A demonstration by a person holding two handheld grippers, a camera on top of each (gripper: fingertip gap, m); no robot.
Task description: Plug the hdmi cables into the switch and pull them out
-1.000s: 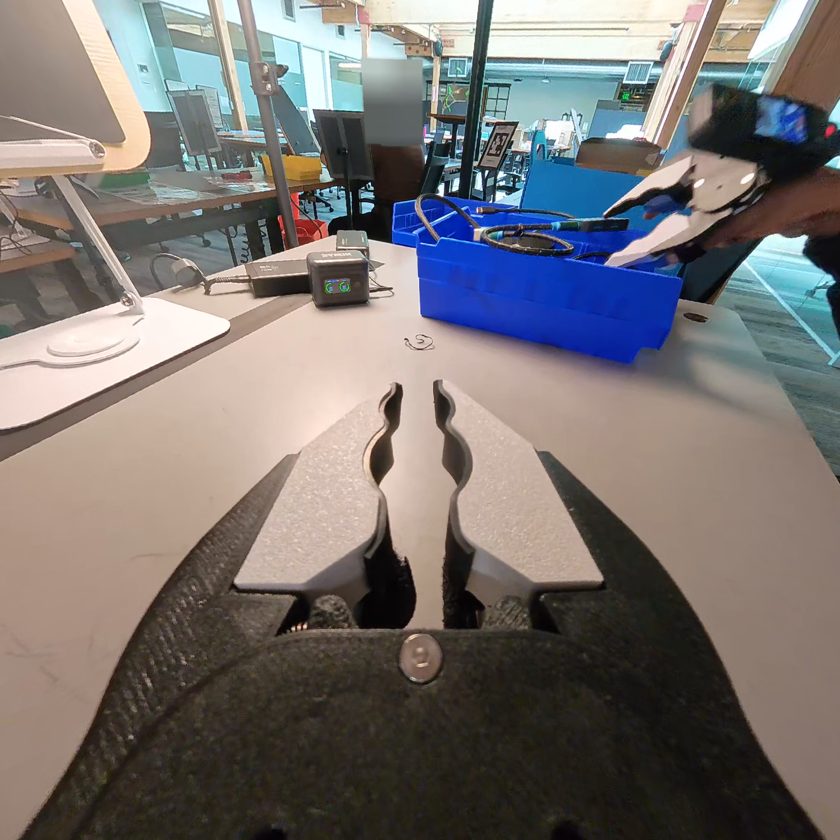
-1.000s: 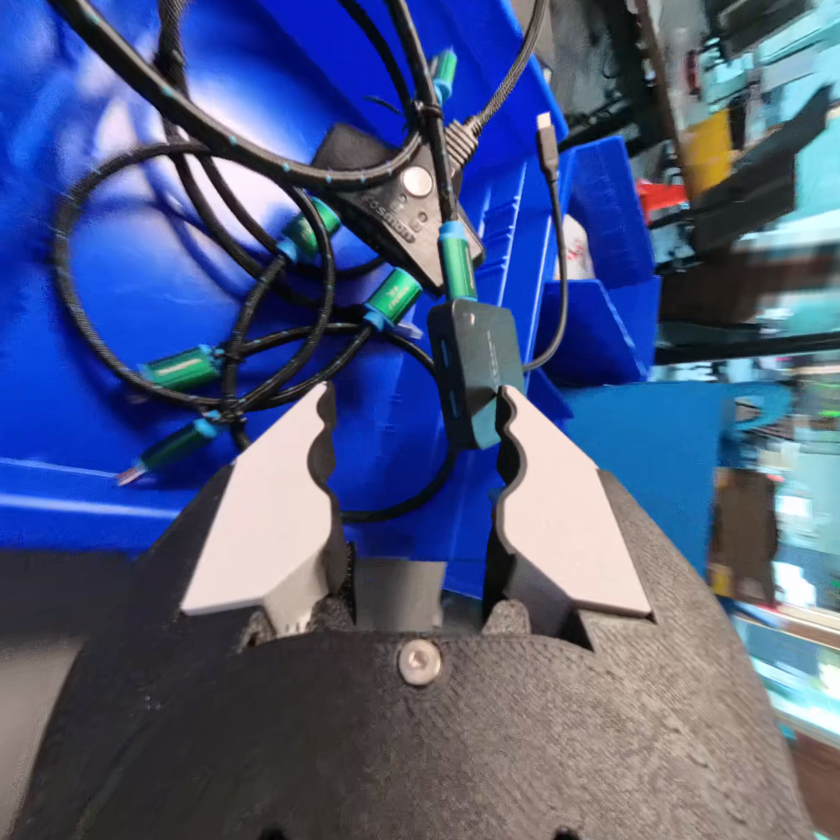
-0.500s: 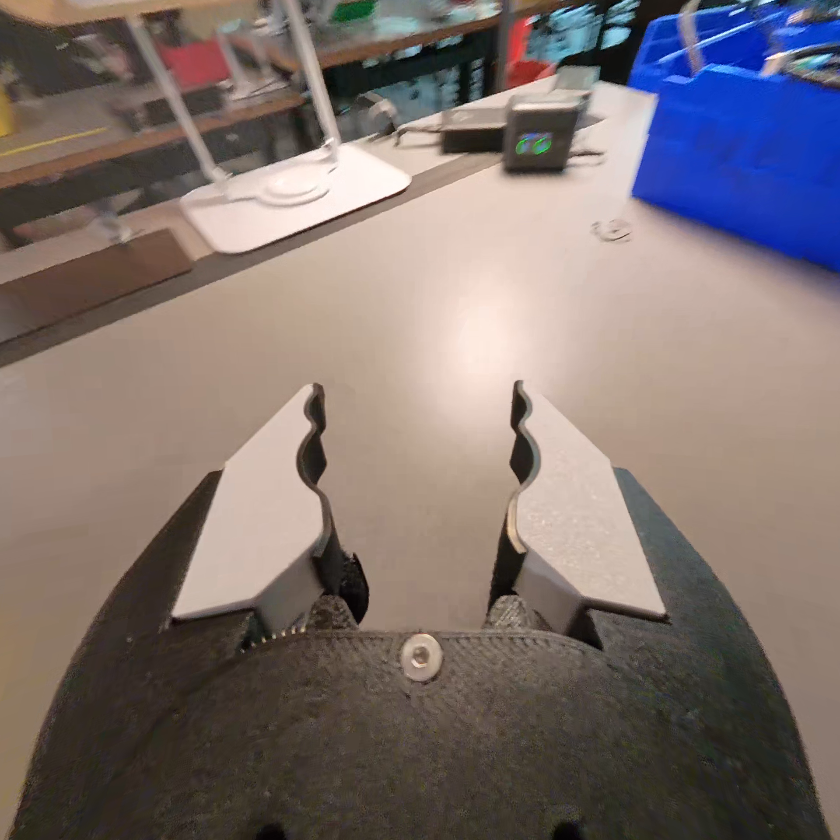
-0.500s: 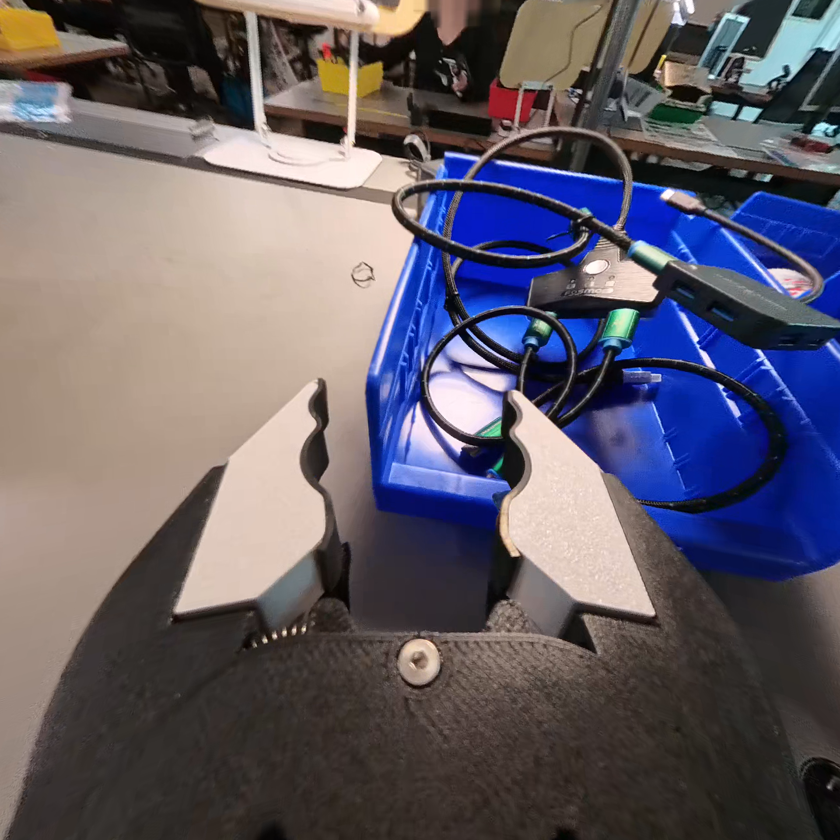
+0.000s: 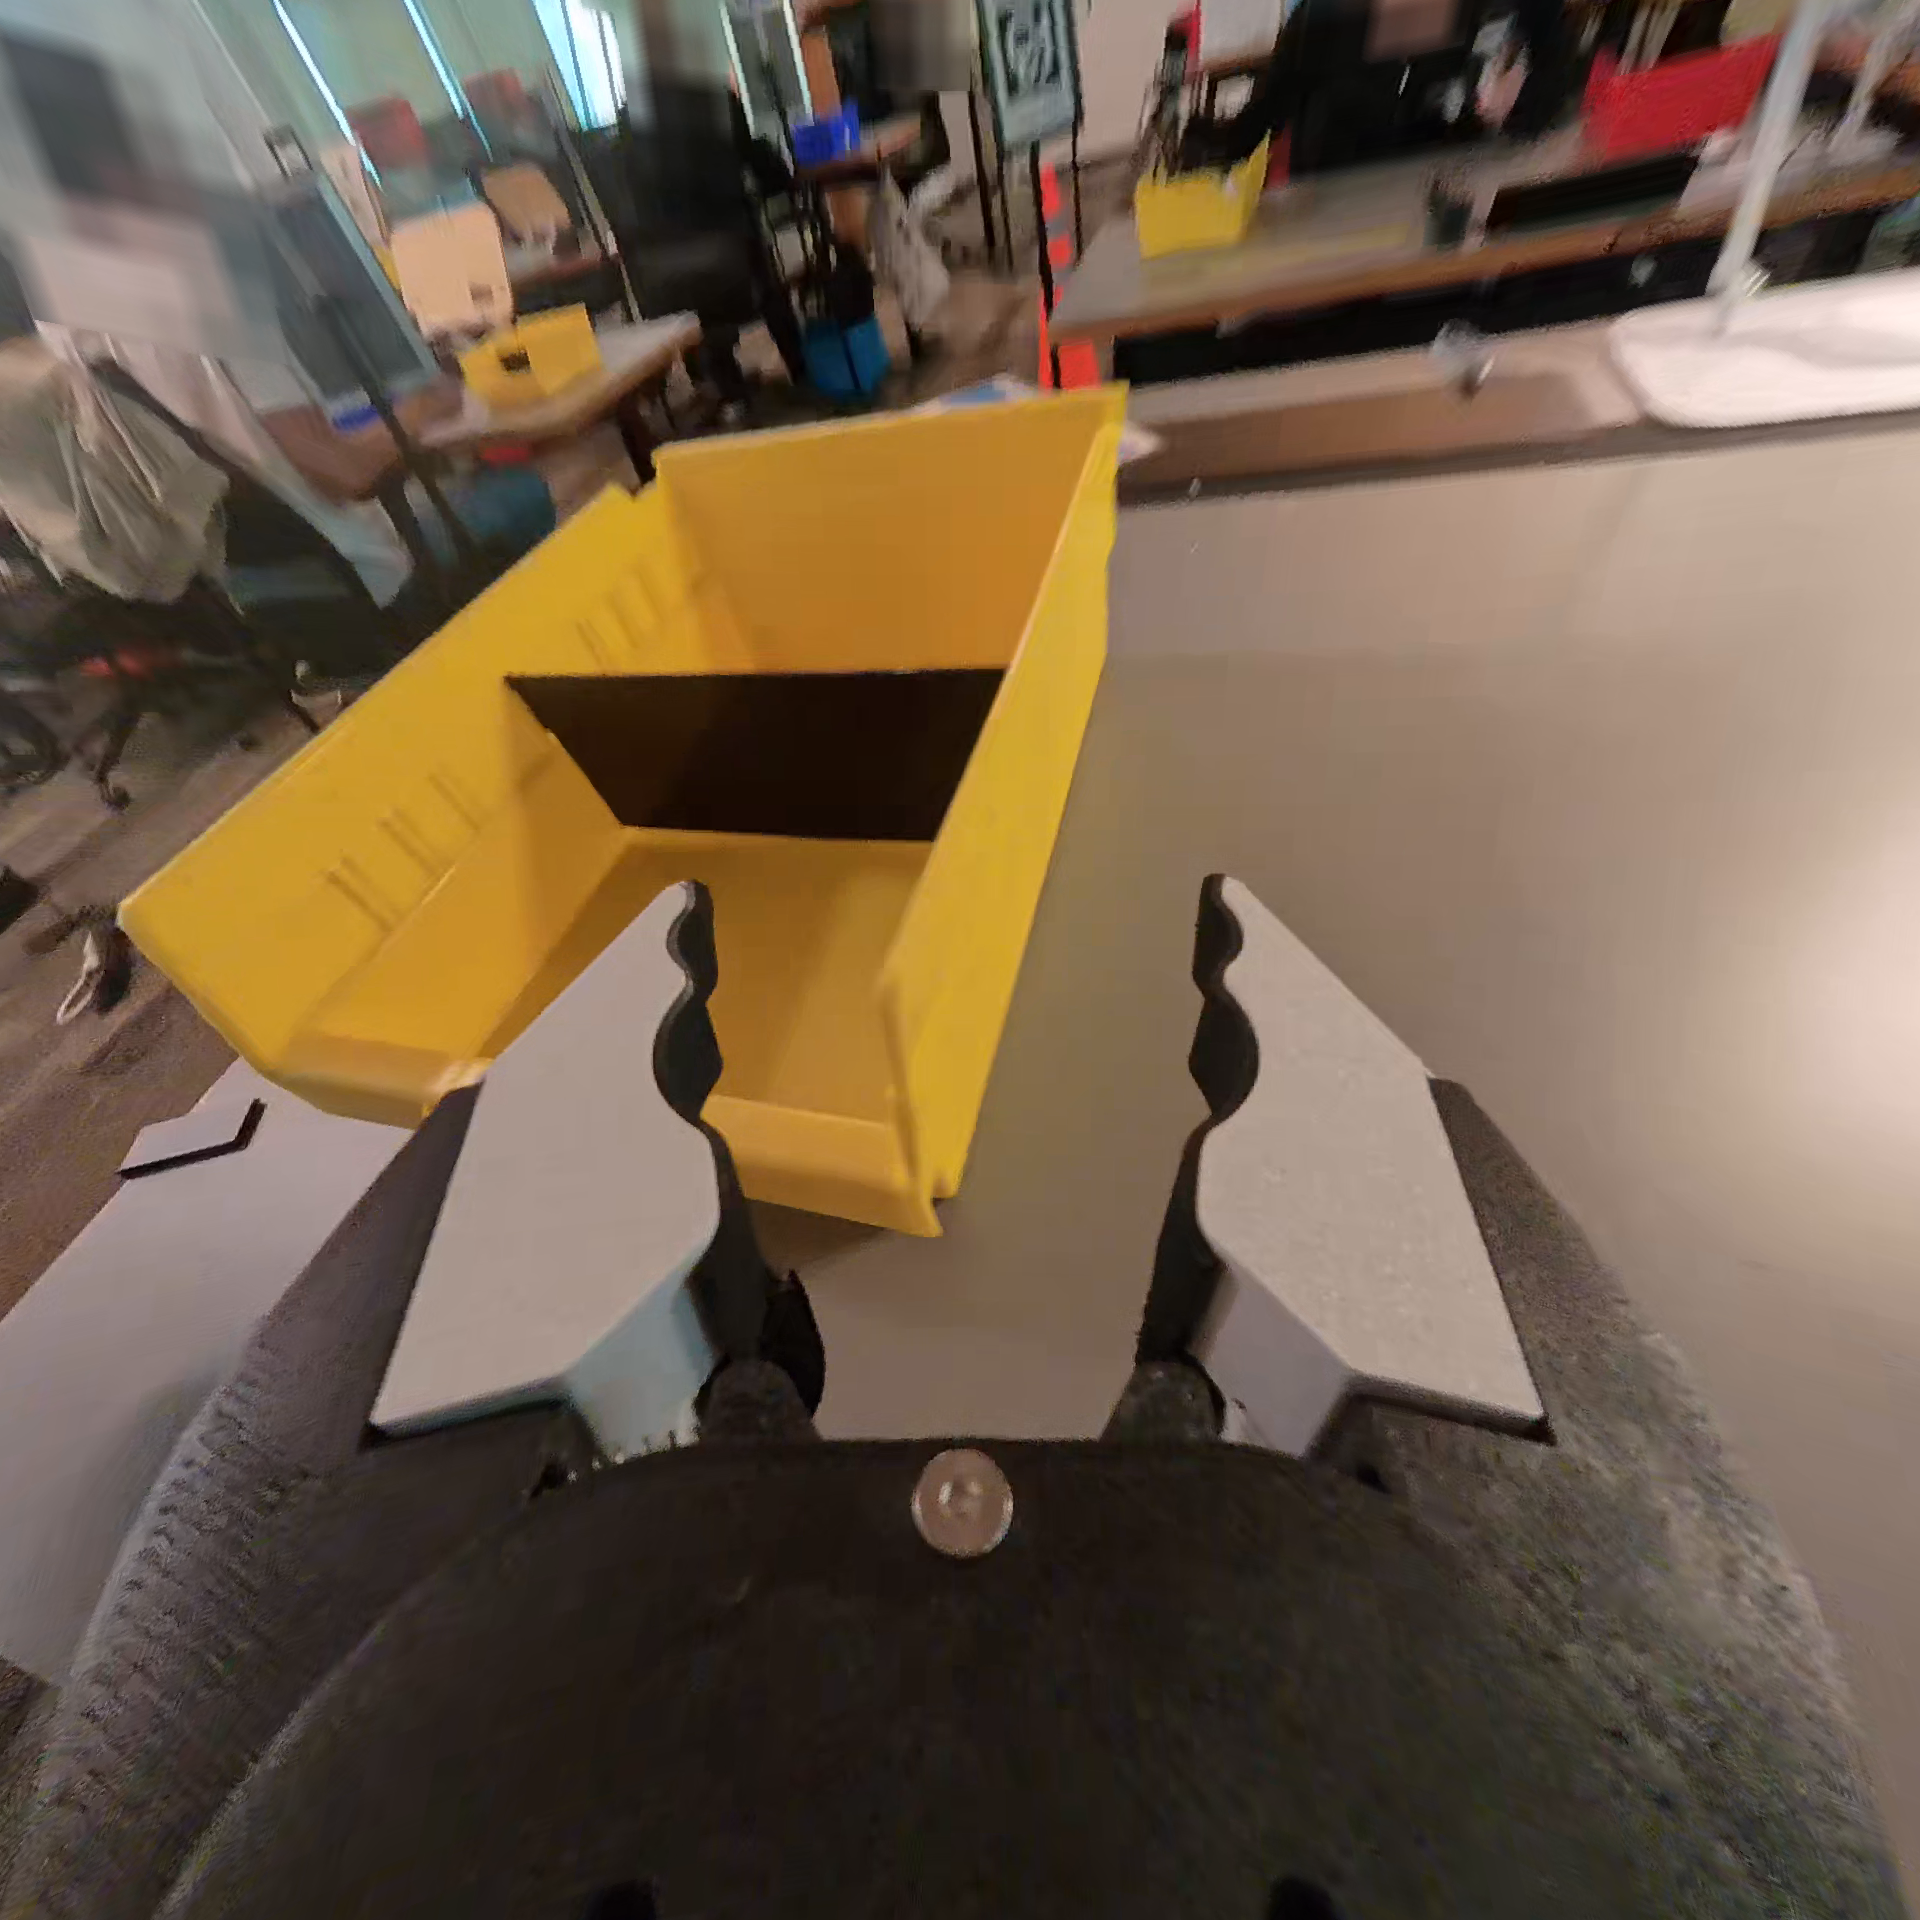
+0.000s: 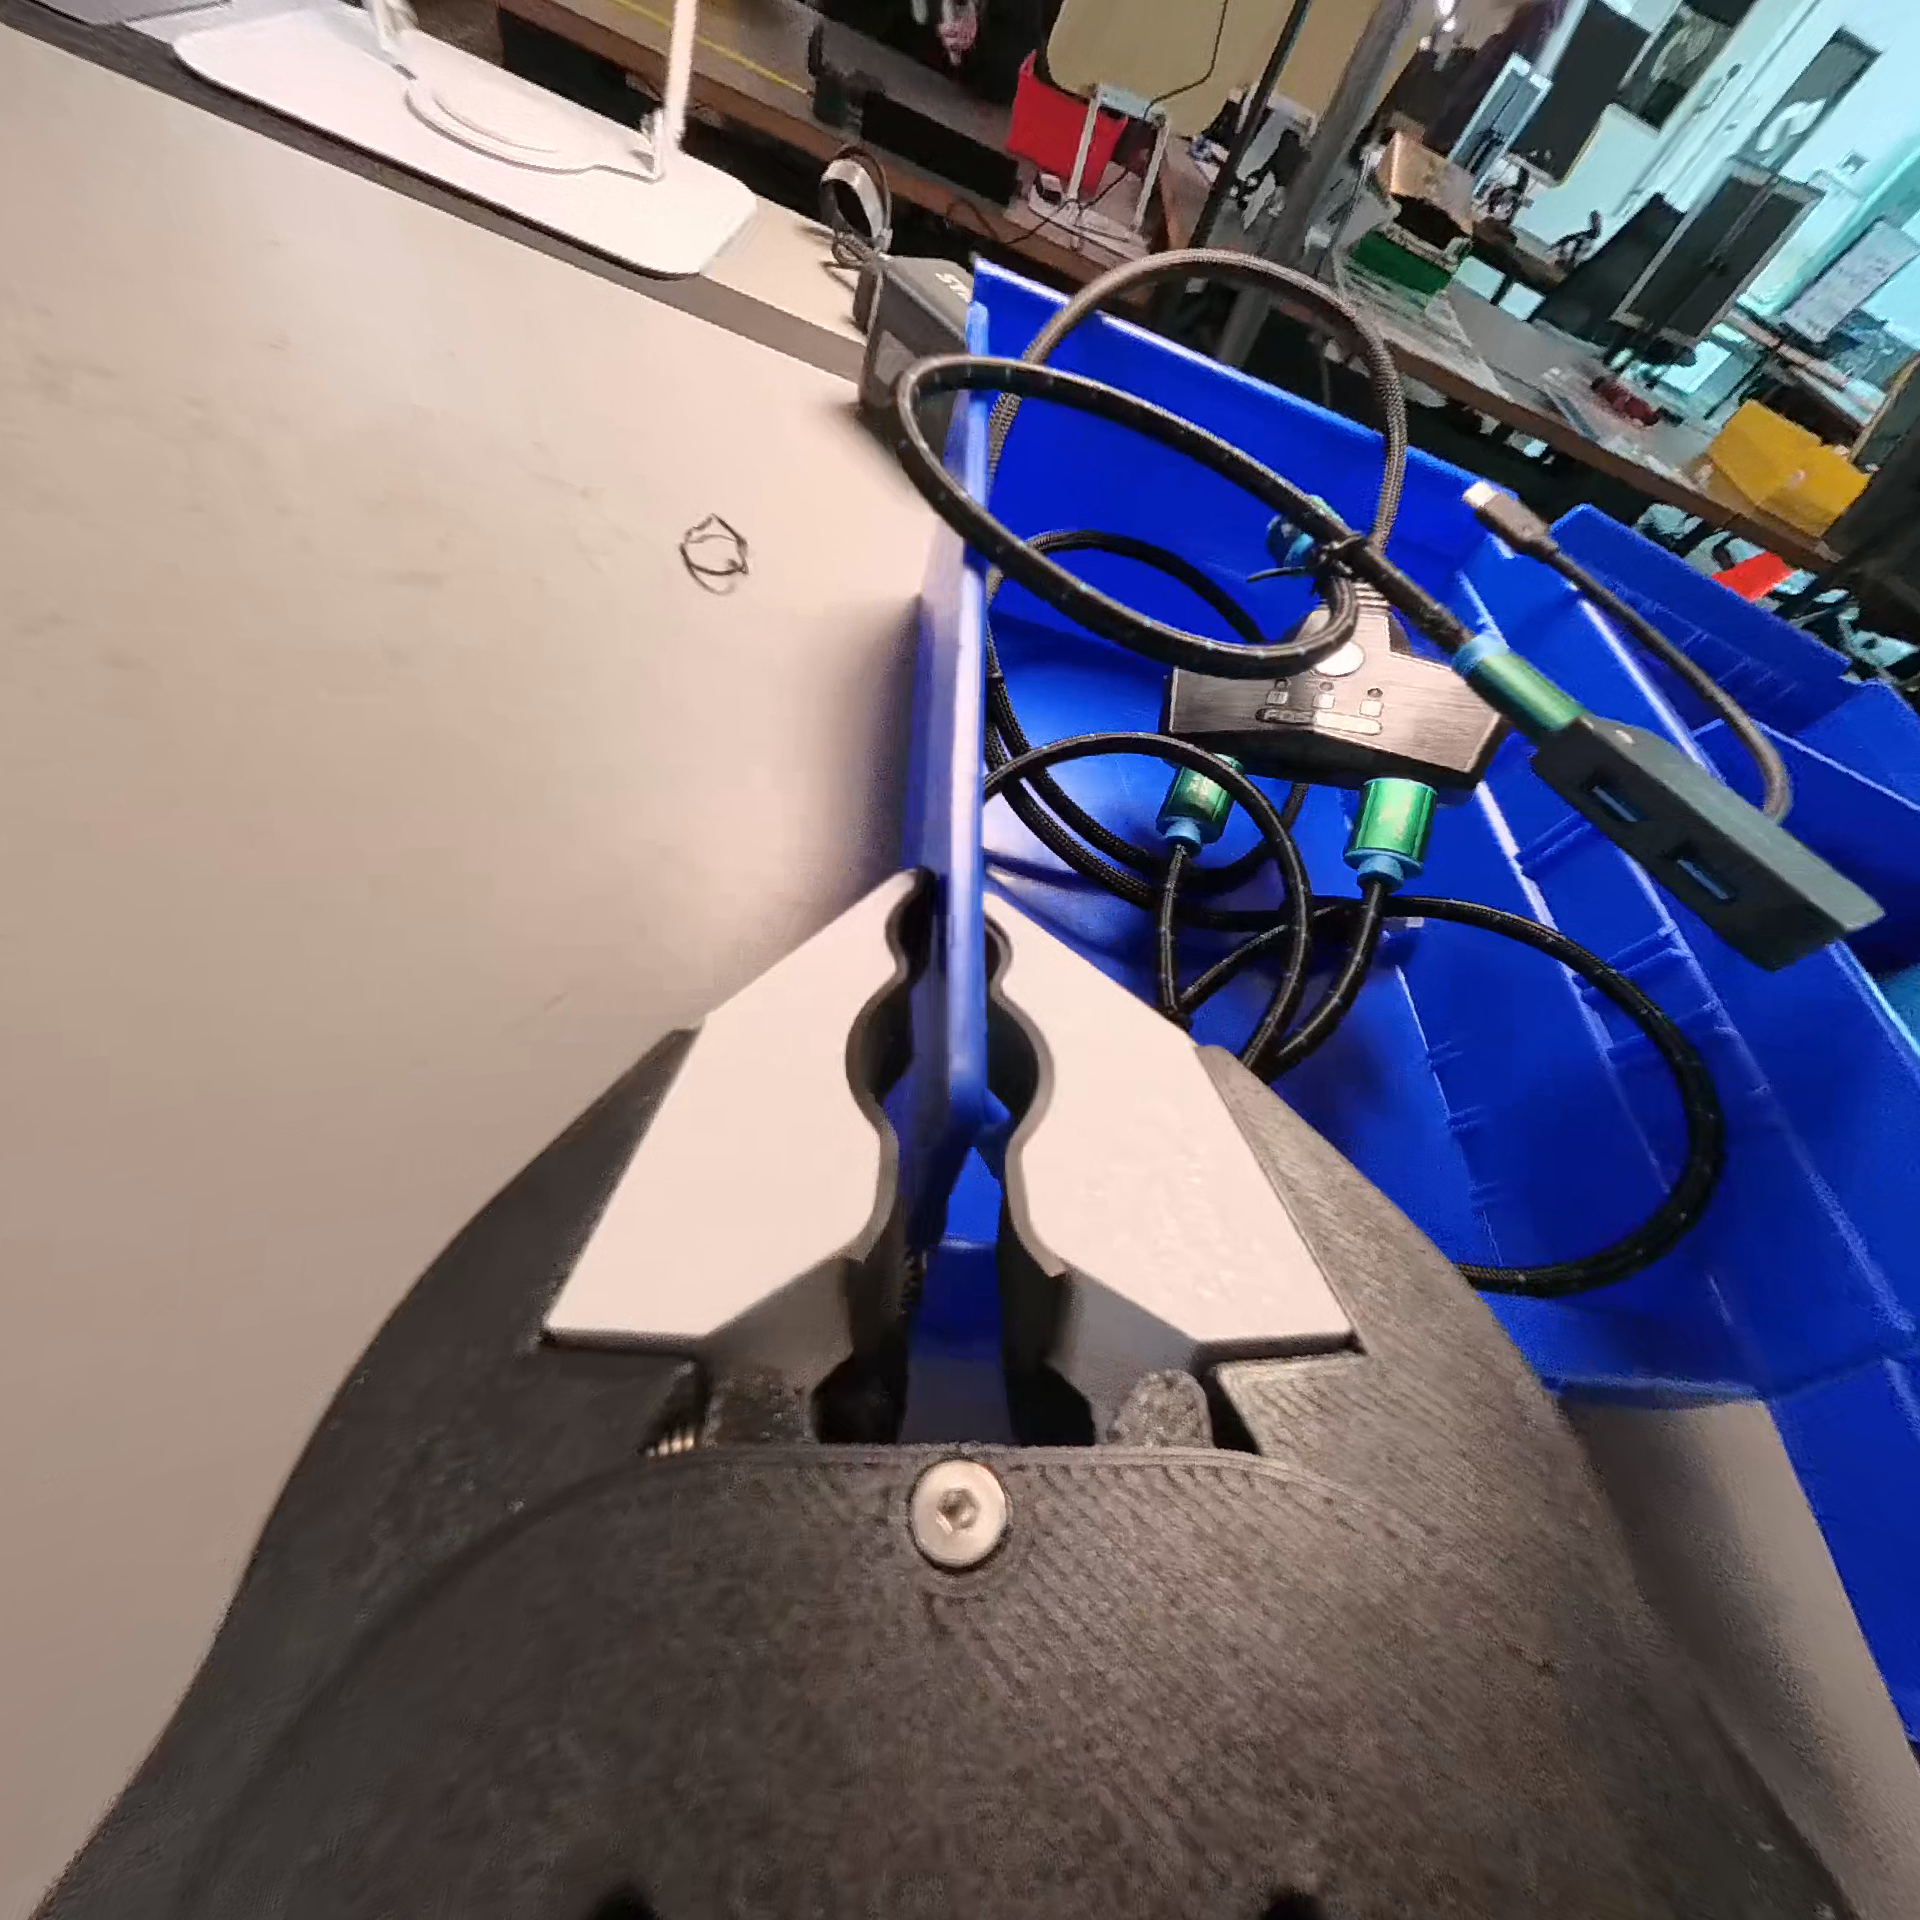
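A blue bin (image 6: 1558,1143) on the grey table holds a black HDMI switch (image 6: 1335,717), black braided cables (image 6: 1621,1039) with green plugs (image 6: 1387,821) and a black hub (image 6: 1704,842). Two green plugs sit at the switch's near side. My right gripper (image 6: 956,914) is shut on the bin's left wall (image 6: 956,623). My left gripper (image 5: 953,888) is open and empty, held over the near end of a yellow bin (image 5: 499,831) with a black divider (image 5: 769,748). The blue bin and the cables are out of the left wrist view.
The yellow bin stands at the table's left edge (image 5: 156,1195), with floor and chairs beyond. A white lamp base (image 6: 468,135) and a black box (image 6: 914,322) stand at the back. A small wire loop (image 6: 715,556) lies on the table left of the blue bin. My right fingertips sit around 60 cm from my left ones.
My right gripper came out from above the bin's contents, moved to its left wall and shut on it. My left gripper opened and swung left from the table to the yellow bin.
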